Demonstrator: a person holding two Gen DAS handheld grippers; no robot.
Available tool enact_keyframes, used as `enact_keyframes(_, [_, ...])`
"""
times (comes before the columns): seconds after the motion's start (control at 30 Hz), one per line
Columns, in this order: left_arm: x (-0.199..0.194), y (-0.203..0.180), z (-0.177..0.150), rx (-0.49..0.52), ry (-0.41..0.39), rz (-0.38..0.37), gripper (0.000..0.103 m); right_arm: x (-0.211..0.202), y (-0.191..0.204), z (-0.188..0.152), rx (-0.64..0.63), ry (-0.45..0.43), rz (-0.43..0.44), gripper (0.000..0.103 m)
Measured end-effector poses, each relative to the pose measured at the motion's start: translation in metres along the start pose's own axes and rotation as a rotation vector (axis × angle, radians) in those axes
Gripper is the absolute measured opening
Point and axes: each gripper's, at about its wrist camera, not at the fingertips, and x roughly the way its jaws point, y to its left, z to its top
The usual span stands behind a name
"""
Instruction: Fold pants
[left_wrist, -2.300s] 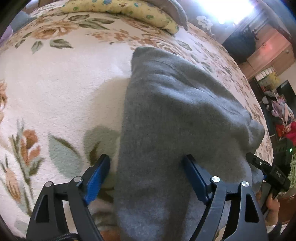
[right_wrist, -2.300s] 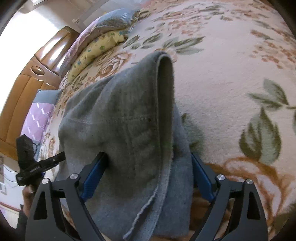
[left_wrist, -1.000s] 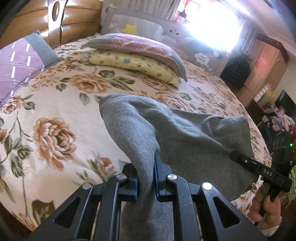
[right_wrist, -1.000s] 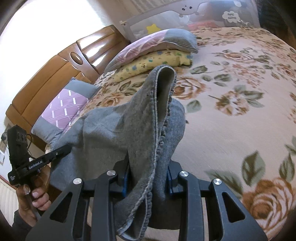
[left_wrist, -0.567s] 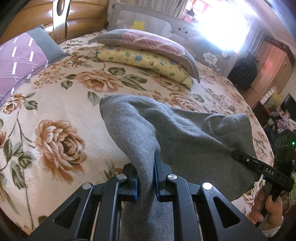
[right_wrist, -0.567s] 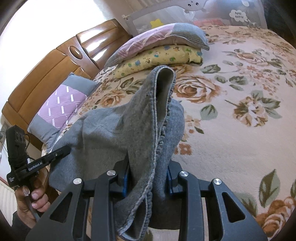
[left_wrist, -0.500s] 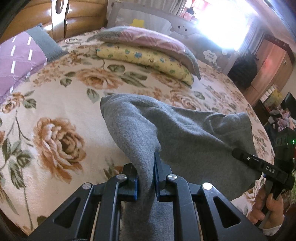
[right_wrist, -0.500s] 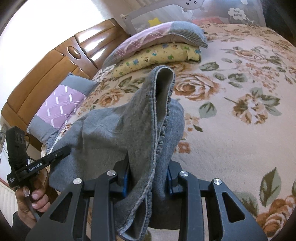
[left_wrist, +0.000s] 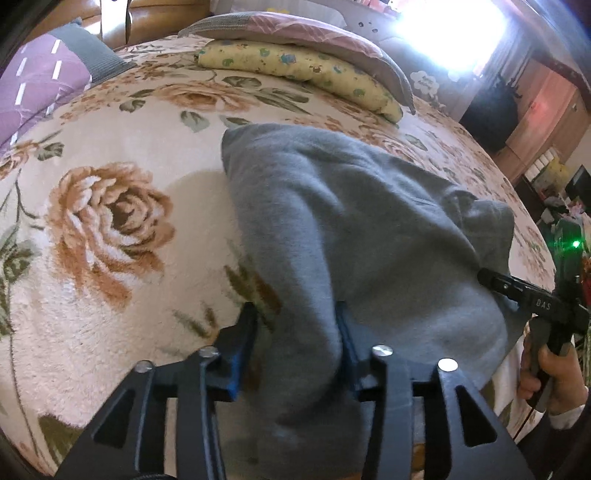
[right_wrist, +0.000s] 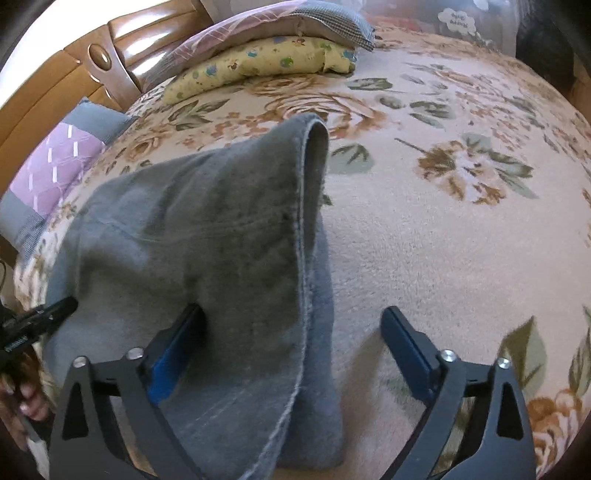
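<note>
The grey pants (left_wrist: 362, 221) lie folded on the floral bedspread (left_wrist: 110, 221). My left gripper (left_wrist: 295, 332) is open, its jaws parted around the near left corner of the cloth. My right gripper (right_wrist: 291, 332) is open wide, with the hemmed right edge of the pants (right_wrist: 236, 240) lying between its fingers. The right gripper's tip (left_wrist: 517, 291) shows at the far side of the pants in the left wrist view. The left gripper's tip (right_wrist: 40, 317) shows at the left in the right wrist view.
Stacked pillows, yellow and pink-grey (left_wrist: 295, 59), lie at the head of the bed. A purple pillow (left_wrist: 33, 88) sits by the wooden headboard (right_wrist: 74, 74). Cabinets and clutter (left_wrist: 546, 147) stand beyond the bed's right side.
Both grippers were shut on the pants and holding them up. Now both have opened and lowered, and the pants rest on the bed.
</note>
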Motion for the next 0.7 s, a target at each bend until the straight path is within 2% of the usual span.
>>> enact_keyframes(0.07, [-0.001, 0.003, 0.000, -0.017, 0.001, -0.023, 0.046, 0.003, -0.003, -0.002, 0.007, 0.001, 0.014, 0.101])
enact_keyframes(0.13, [-0.006, 0.000, 0.003, -0.010, -0.001, 0.003, 0.046, 0.000, -0.003, 0.001, 0.015, 0.006, 0.026, 0.101])
enact_keyframes(0.23, [-0.024, -0.014, 0.005, 0.041, -0.044, 0.102, 0.046, -0.019, 0.002, 0.004, 0.009, -0.026, 0.051, 0.101])
enact_keyframes(0.37, [-0.059, -0.035, 0.005, 0.113, -0.155, 0.216, 0.046, -0.060, 0.015, 0.004, -0.045, -0.135, 0.118, 0.101])
enact_keyframes(0.5, [-0.086, -0.051, 0.001, 0.164, -0.249, 0.256, 0.046, -0.096, 0.039, -0.001, -0.168, -0.232, 0.153, 0.101])
enact_keyframes(0.7, [-0.107, -0.058, -0.002, 0.199, -0.291, 0.263, 0.046, -0.105, 0.059, -0.006, -0.290, -0.208, 0.191, 0.101])
